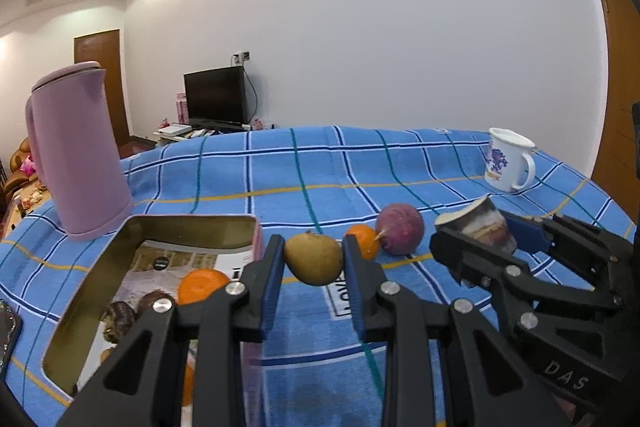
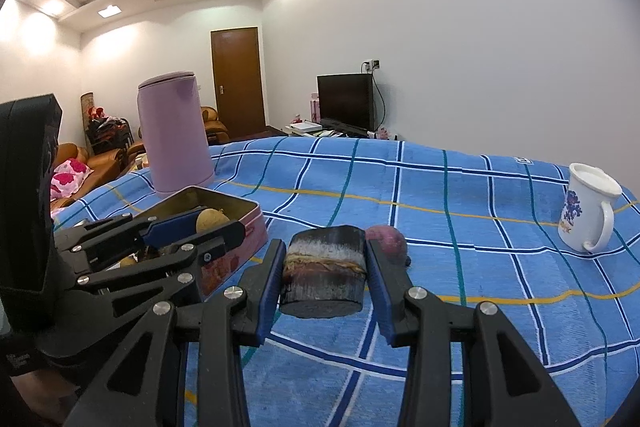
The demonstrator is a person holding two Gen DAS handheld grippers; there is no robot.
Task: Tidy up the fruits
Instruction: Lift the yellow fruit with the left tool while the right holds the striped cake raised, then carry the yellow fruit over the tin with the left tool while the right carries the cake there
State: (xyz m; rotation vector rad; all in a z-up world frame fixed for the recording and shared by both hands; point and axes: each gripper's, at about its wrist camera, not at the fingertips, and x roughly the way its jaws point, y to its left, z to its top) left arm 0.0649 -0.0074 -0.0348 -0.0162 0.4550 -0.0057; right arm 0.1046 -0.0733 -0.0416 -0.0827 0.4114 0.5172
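Observation:
My left gripper (image 1: 313, 247) is shut on a yellow-brown pear-like fruit (image 1: 314, 261), held just right of the open tin box (image 1: 192, 221). An orange (image 1: 202, 283) and dark round pieces lie inside the tin. A small orange (image 1: 360, 241) and a purple round fruit (image 1: 400, 229) rest on the blue checked cloth beyond. My right gripper (image 2: 325, 251) is shut on a dark cylindrical chunk (image 2: 324, 273) above the cloth. In the right wrist view the left gripper (image 2: 212, 223) holds its fruit (image 2: 209, 219) by the tin box (image 2: 244, 206), and the purple fruit (image 2: 390, 239) lies behind.
A tall pink kettle (image 1: 76, 151) stands behind the tin at the table's left. A white mug (image 1: 508, 161) with a blue print sits at the far right near the edge. The blue cloth (image 1: 320, 163) stretches between them. A phone lies at the left edge.

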